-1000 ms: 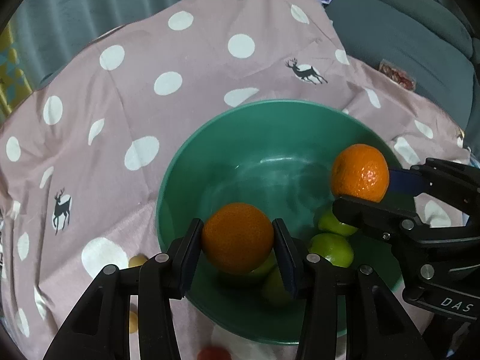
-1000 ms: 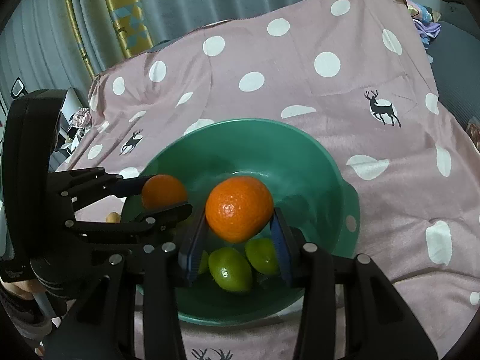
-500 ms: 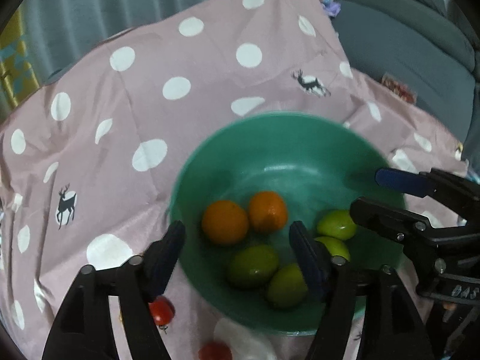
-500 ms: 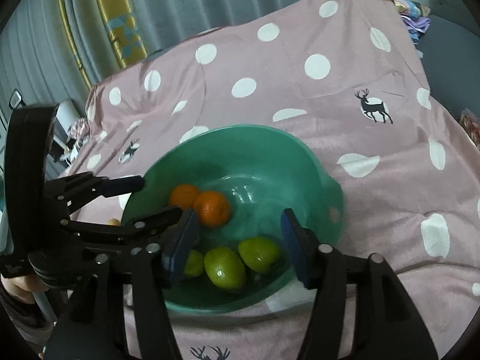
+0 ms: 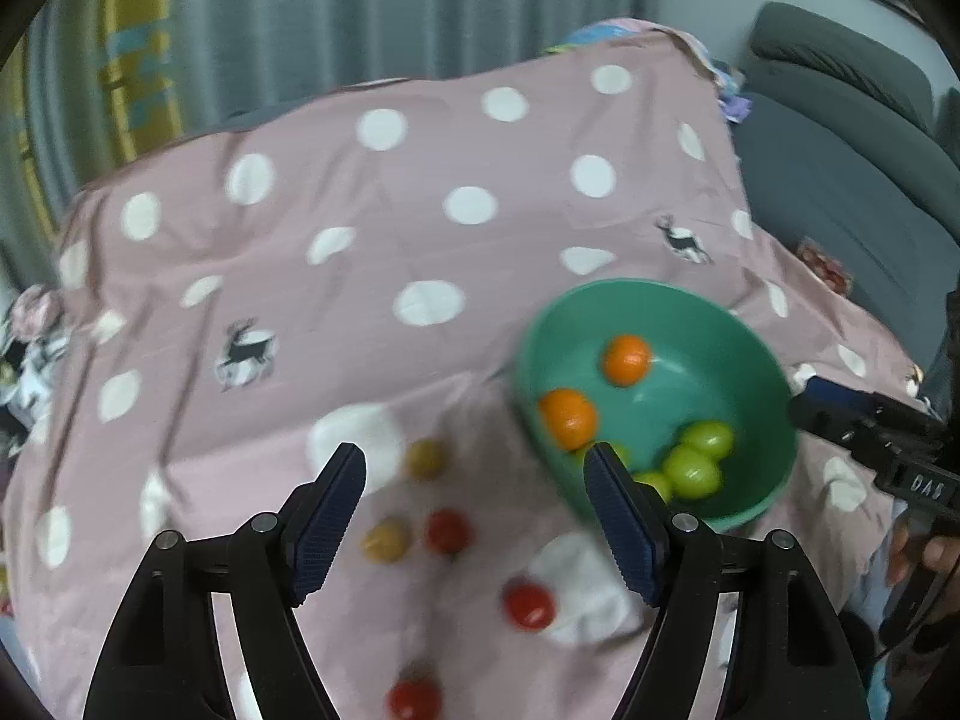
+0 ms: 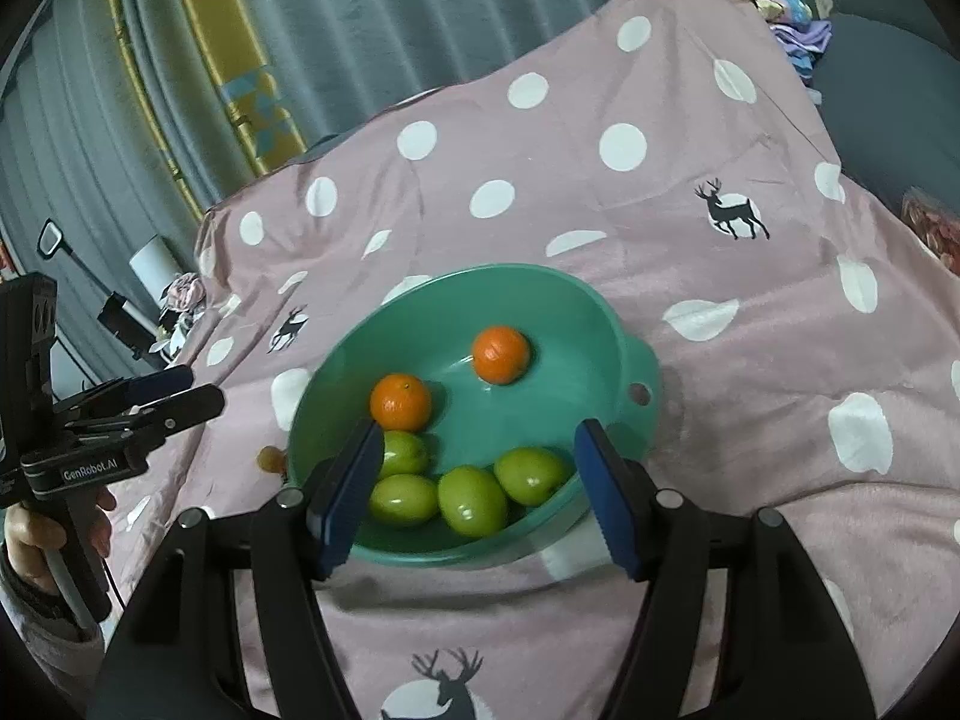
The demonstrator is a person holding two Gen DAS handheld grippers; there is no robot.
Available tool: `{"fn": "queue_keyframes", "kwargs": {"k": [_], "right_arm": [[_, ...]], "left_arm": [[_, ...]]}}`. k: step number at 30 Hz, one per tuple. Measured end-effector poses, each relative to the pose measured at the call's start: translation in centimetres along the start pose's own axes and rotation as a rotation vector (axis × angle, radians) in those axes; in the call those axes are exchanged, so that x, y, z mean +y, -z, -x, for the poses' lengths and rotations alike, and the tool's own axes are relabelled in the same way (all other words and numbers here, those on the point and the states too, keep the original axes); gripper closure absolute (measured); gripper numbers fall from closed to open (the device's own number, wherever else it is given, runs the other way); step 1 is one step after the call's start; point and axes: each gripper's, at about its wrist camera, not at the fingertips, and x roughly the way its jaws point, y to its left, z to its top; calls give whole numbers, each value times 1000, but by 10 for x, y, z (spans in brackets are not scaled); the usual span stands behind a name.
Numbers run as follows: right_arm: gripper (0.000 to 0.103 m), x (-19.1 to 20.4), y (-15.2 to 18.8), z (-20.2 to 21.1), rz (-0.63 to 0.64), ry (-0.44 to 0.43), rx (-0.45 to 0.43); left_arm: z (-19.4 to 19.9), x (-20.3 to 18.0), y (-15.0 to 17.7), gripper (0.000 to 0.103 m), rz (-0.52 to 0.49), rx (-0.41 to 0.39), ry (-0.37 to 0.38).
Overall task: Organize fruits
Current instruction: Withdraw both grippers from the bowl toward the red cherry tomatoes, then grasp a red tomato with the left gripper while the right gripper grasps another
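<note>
A green bowl (image 6: 642,360) on the pink dotted cloth holds two oranges (image 6: 501,354) (image 6: 400,402) and several green fruits (image 6: 471,501). My right gripper (image 6: 480,438) hangs over the bowl's near side; its jaws are opening with nothing pinched between them. My left gripper (image 5: 474,462) is to the left of the bowl (image 5: 750,324), above loose fruit on the cloth. Its jaws are opening too, and empty. Two yellowish fruits (image 5: 387,539) and three red tomatoes (image 5: 528,605) lie under and around it. In the right wrist view the left gripper (image 6: 174,390) shows at the left edge.
The pink cloth (image 6: 750,330) with white dots and deer covers the whole surface. Grey curtains hang behind it, and a grey sofa (image 5: 840,180) stands to the right. A small yellowish fruit (image 6: 270,459) lies just left of the bowl. A hand (image 6: 24,534) grips the left tool's handle.
Both grippers let go of their oranges, which now lie in the bowl. The left gripper swung left and up, away from the bowl to over the loose fruit. The right gripper drew back slightly.
</note>
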Motion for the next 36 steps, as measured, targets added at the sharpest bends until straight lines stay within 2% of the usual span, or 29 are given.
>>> {"fn": "queue_keyframes", "kwargs": {"k": [9,14,19,27,36], "right_arm": [[36,29,7,14,58,-67,6],[36,50,11,16,110,-113,26],[36,76,22,9,175,-159,79],[37,121,49,-19,276,-232,215],[38,137,68,-52,317,-232,312]], "left_arm": [[41,64,42,24,158,3,-97],[58,83,66,24,213,3,-127],[60,81,89,24,198,34,-93],[36,56,109,24,132,116,-21],[15,45,118,24,110,162,51]]}}
